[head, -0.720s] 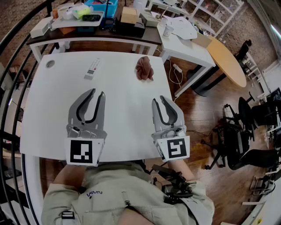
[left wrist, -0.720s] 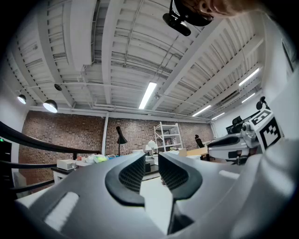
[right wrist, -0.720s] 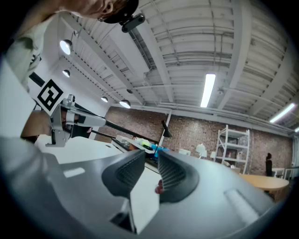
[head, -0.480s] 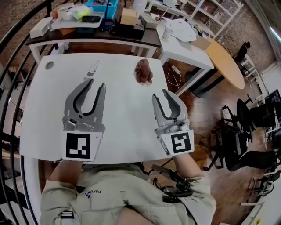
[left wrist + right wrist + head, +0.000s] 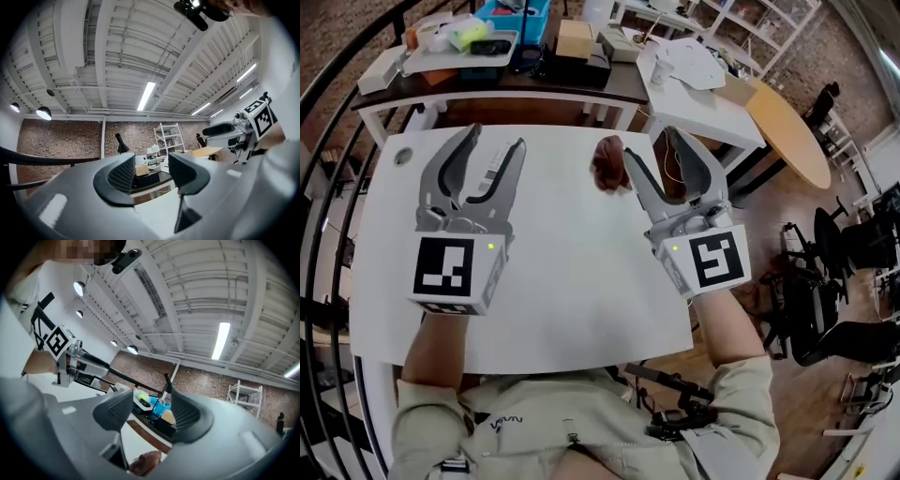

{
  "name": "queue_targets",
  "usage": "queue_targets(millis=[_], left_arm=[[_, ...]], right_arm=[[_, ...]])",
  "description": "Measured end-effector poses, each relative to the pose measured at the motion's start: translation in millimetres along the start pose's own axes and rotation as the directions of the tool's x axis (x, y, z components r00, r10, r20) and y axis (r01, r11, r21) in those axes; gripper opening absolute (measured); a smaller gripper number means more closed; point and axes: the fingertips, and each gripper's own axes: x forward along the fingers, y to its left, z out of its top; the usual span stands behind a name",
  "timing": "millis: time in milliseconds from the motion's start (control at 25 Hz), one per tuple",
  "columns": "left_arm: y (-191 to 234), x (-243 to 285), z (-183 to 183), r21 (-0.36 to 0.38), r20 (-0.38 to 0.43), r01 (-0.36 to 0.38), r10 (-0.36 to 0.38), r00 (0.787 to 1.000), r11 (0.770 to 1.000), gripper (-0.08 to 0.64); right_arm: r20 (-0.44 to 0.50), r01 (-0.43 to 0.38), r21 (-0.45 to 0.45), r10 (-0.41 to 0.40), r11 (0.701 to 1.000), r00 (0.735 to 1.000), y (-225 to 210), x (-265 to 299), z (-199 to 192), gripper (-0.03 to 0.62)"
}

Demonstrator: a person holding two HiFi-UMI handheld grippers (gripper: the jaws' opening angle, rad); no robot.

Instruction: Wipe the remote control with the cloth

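Observation:
The white remote control (image 5: pixel 496 160) lies near the far edge of the white table (image 5: pixel 562 272), seen through the gap of my left gripper (image 5: pixel 495 141). That gripper hovers above it, open and empty. The crumpled reddish-brown cloth (image 5: pixel 606 169) lies to the right of the remote, just left of my right gripper (image 5: pixel 653 145). This gripper is open too, with nothing between its jaws. The cloth (image 5: pixel 143 464) shows low in the right gripper view, below the open jaws. In the left gripper view, only the table (image 5: pixel 157 208) and the room beyond appear between the pads.
A dark side table behind holds a tray, a blue bin (image 5: pixel 520 11) and a cardboard box (image 5: pixel 575 37). A white desk (image 5: pixel 703 94) and a round wooden table (image 5: pixel 787 131) stand at the right. A black railing (image 5: pixel 328 122) curves along the left.
Both grippers have risen and moved forward toward the table's far edge. The left one now hangs over the remote, the right one beside the cloth. Both jaws remain open.

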Motion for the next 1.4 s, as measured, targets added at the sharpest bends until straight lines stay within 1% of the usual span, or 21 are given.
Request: queue_targets(millis=[80,160,280,360,440,560,680,840,1000,1080,1160,1200,1280,1400], left_arm=[[13.5,16.4,-5.6,-0.018,-0.020,-0.005,0.005,1.000,1.000,0.218],[26.1,31.9,-12.8,-0.042,-0.045,-0.014,0.012,0.999,0.999,0.249],[42.3,54.4,-28.4,-0.069,-0.098,-0.028,0.021,0.995,0.997,0.283],[48.6,69.2,-39.9,-0.081,-0.128,-0.030,0.019,0.992,0.996,0.296],[51.8,84.3,-55.0,-0.098,-0.164,-0.023,0.007,0.986,0.995,0.305],[54.0,101.9,-90.8,-0.131,-0.242,-0.015,-0.017,0.970,0.991,0.321],[55.2,108.8,-137.5,-0.168,-0.335,-0.024,-0.034,0.942,0.986,0.352],[53.5,110.2,-193.7,-0.181,-0.447,-0.036,-0.049,0.893,0.983,0.382],[56.2,110.1,-227.5,-0.187,-0.515,-0.043,-0.061,0.855,0.981,0.394],[56.0,108.7,-240.6,-0.183,-0.548,-0.036,-0.072,0.834,0.982,0.401],[54.7,105.9,-254.2,-0.176,-0.585,-0.026,-0.084,0.807,0.984,0.407],[54.4,104.4,-260.9,-0.173,-0.603,-0.024,-0.087,0.793,0.985,0.408],[55.3,100.4,-274.6,-0.172,-0.639,-0.029,-0.090,0.764,0.985,0.408],[56.9,93.6,-292.9,-0.185,-0.687,-0.039,-0.101,0.720,0.982,0.408]], right_arm=[[0.000,0.027,0.048,-0.027,0.998,1.000,-15.7,17.7,-3.6,0.256],[-0.018,0.062,0.097,-0.061,0.993,0.998,-33.8,33.0,-15.5,0.268],[-0.072,0.119,0.150,-0.109,0.981,0.991,-60.6,51.2,-41.9,0.284],[-0.121,0.147,0.163,-0.128,0.976,0.984,-73.6,61.1,-63.8,0.284],[-0.183,0.160,0.175,-0.128,0.971,0.975,-80.5,70.1,-89.9,0.284],[-0.273,0.150,0.203,-0.091,0.968,0.958,-76.5,80.1,-129.6,0.284],[-0.362,0.132,0.229,-0.041,0.964,0.931,-63.6,87.7,-169.8,0.300],[-0.460,0.122,0.278,0.021,0.953,0.888,-46.0,97.2,-217.1,0.319],[-0.539,0.086,0.263,0.072,0.961,0.839,-26.5,103.8,-250.1,0.319],[-0.557,0.070,0.277,0.100,0.958,0.824,-18.3,105.6,-260.9,0.319],[-0.568,0.058,0.298,0.128,0.953,0.813,-11.7,107.1,-269.2,0.319],[-0.579,0.050,0.301,0.141,0.952,0.803,-9.0,107.5,-273.5,0.319],[-0.611,0.025,0.303,0.173,0.953,0.773,-2.6,107.5,-283.1,0.337],[-0.652,-0.013,0.327,0.236,0.945,0.720,8.8,106.1,-296.9,0.337]])
